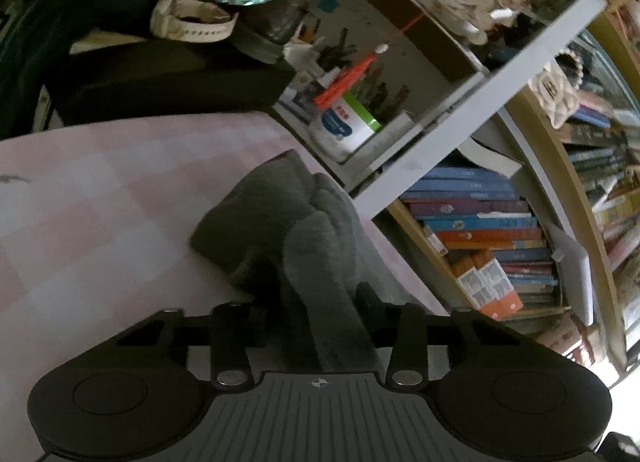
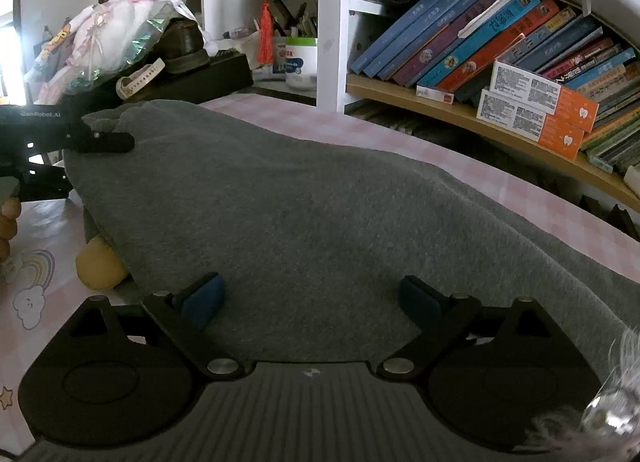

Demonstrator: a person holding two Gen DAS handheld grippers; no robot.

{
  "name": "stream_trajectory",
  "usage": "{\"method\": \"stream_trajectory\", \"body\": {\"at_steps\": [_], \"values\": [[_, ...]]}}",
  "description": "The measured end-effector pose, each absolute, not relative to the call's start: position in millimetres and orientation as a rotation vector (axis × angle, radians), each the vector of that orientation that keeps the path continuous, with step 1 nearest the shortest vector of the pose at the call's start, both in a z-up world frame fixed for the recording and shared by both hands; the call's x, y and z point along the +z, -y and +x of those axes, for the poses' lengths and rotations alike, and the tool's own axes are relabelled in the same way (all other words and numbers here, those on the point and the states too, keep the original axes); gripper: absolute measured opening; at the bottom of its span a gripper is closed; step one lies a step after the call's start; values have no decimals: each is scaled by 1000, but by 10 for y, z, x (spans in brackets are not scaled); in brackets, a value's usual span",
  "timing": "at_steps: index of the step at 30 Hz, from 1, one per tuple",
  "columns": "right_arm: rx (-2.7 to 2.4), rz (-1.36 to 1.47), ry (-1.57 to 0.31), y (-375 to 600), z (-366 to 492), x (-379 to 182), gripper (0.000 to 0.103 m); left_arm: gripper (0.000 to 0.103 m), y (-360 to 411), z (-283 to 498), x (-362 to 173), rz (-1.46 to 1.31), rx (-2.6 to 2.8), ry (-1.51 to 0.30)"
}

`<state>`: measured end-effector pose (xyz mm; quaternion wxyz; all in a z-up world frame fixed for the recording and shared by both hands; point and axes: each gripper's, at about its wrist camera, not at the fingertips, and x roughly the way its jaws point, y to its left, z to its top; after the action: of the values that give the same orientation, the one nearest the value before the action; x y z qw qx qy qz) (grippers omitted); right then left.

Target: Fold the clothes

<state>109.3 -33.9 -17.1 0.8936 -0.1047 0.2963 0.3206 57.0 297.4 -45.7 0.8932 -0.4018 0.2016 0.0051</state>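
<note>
A grey garment [image 2: 320,213] lies spread over the pink checked table cover [image 2: 360,129]. In the right wrist view my right gripper [image 2: 312,302] stands open just above the cloth, its blue pads [image 2: 202,298] wide apart with nothing between them. At the far left of that view the left gripper [image 2: 116,141] grips the garment's far end. In the left wrist view my left gripper [image 1: 316,314] is shut on a bunched fold of the grey garment [image 1: 288,221], which is lifted and rumpled above the pink cover [image 1: 100,201].
A curved wooden bookshelf [image 2: 460,109] full of books runs along the table's right side, with white-and-orange boxes [image 2: 536,101] on it. A black box [image 2: 192,77] with a shoe, a watch and wrapped items stands at the far end. A yellow round object [image 2: 100,266] peeks from under the cloth.
</note>
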Motion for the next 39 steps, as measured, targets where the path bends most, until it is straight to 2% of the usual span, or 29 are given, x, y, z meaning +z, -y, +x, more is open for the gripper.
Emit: {"method": "stream_trajectory", "body": {"at_steps": [4,7,18,24,39], "values": [[667,-210,-619,343,1102,-171,96,23,-2997,549,-472,-846,15,-395],[669,-204,-623,346,1110,-173,97,21,-2964,516,-395,-822,1,-358],[691,-153,-625,412,1129,-160,98,20,-2441,440,308,-519,-19,-293],[676,-80,-575,784,1050,-92,97,20,-2074,430,645,-362,-33,-276],[625,81,-481,1635,895,37,97,20,-1030,402,842,115,-117,-258]]}}
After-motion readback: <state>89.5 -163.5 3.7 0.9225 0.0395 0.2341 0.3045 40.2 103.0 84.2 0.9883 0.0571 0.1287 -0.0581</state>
